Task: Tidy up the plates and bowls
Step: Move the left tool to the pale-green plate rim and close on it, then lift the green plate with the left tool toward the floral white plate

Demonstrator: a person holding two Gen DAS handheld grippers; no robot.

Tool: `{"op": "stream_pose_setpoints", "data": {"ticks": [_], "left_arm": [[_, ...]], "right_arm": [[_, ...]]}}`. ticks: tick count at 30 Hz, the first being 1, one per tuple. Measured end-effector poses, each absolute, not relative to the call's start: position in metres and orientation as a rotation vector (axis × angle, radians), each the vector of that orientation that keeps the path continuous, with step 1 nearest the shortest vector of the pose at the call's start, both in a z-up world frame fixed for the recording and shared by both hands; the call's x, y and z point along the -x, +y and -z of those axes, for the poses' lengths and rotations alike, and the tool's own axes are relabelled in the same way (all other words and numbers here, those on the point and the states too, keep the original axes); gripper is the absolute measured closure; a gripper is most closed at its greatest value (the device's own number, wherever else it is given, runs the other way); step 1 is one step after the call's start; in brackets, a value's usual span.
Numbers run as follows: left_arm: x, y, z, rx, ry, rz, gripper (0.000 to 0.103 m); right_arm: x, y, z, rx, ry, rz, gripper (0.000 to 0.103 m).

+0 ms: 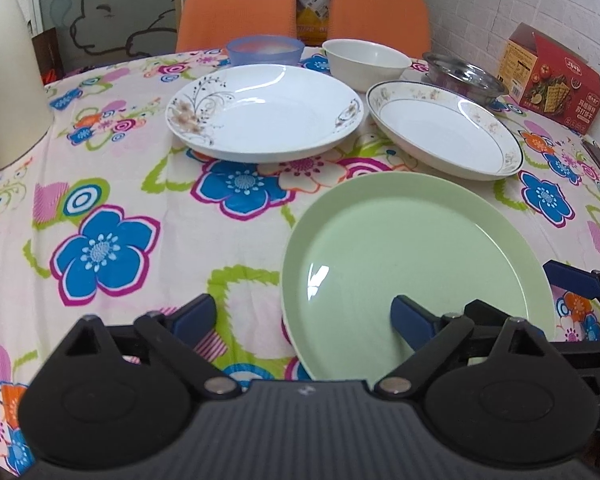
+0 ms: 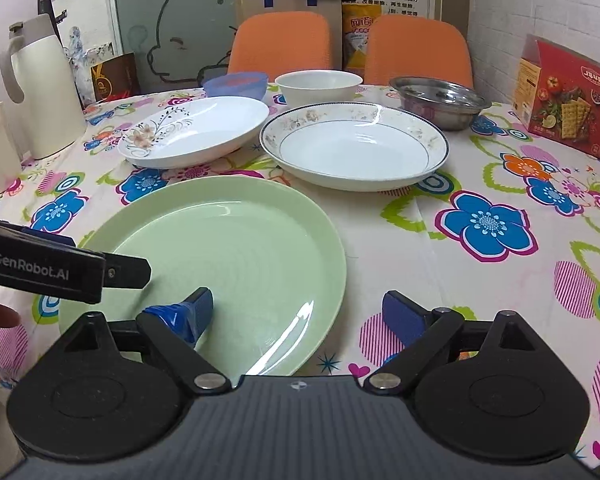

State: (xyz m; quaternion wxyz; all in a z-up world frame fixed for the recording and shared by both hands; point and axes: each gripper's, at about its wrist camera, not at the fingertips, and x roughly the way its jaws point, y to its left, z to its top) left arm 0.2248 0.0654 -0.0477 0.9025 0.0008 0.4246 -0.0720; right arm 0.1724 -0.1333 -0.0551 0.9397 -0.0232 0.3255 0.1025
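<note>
both grippers flank the green plate, nothing held yet

we have our left gripper (image 1: 304,320) and our right gripper (image 2: 296,316) low over the near edge of the table, each with its jaws spread wide and nothing between them. the round pale green plate (image 1: 412,264) lies flat on the flowered tablecloth (image 1: 140,184), nearest to us. in each wrist view, one blue finger pad hangs over the plate's near rim and the other over bare cloth, so each gripper straddles one side of the rim. we judge this placing is meant to let a jaw close on the rim from either side, though whether any pad touches the plate we cannot tell.

behind it sit two deep dishes side by side: the white dish with brown floral sprigs (image 1: 264,114) on the left and the white dish with a dark rim line and faded flower band (image 1: 446,128) on the right, near each other but apart. further back stand the translucent blue plastic bowl (image 1: 265,50), the plain white ceramic bowl (image 1: 366,62) and the shiny steel bowl (image 1: 466,76), in a loose row.

plates are in front and bowls behind, all unstacked, so sorting looks barely begun. the green plate is the broadest and flattest, and we think it would serve as the base of a stack.

a cream thermal jug (image 2: 44,88) and a red cracker box (image 2: 568,104) stand at the table's sides, clear of our reach.
</note>
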Motion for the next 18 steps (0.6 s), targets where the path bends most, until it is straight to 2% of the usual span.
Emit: {"op": "stream_pose_setpoints", "data": {"ticks": [4,7,9,11,13,14,15,18], "left_arm": [[-0.225,0.061,0.047,-0.018,0.870,0.163,0.011],[-0.224,0.061,0.046,-0.026,0.861,0.181,0.018],[-0.221,0.059,0.045,-0.036,0.849,0.213,0.032],[-0.219,0.055,0.042,-0.037,0.844,0.234,0.045],[-0.220,0.054,0.042,-0.031,0.838,0.221,0.046],[-0.220,0.056,0.042,-0.009,0.844,0.218,0.052],[-0.220,0.058,0.040,0.005,0.851,0.205,0.054],[-0.214,0.071,0.030,0.008,0.833,0.168,0.054]], "right_arm": [[-0.170,-0.130,0.057,0.052,0.630,-0.197,0.023],[-0.175,-0.121,0.056,0.066,0.630,-0.231,0.025],[-0.175,-0.123,0.058,0.065,0.608,-0.264,0.025],[-0.173,-0.125,0.059,0.066,0.590,-0.282,0.029],[-0.173,-0.123,0.058,0.072,0.592,-0.285,0.033],[-0.173,-0.123,0.057,0.069,0.593,-0.281,0.035],[-0.173,-0.123,0.057,0.066,0.592,-0.275,0.036],[-0.171,-0.122,0.051,0.026,0.587,-0.270,0.038]]}}
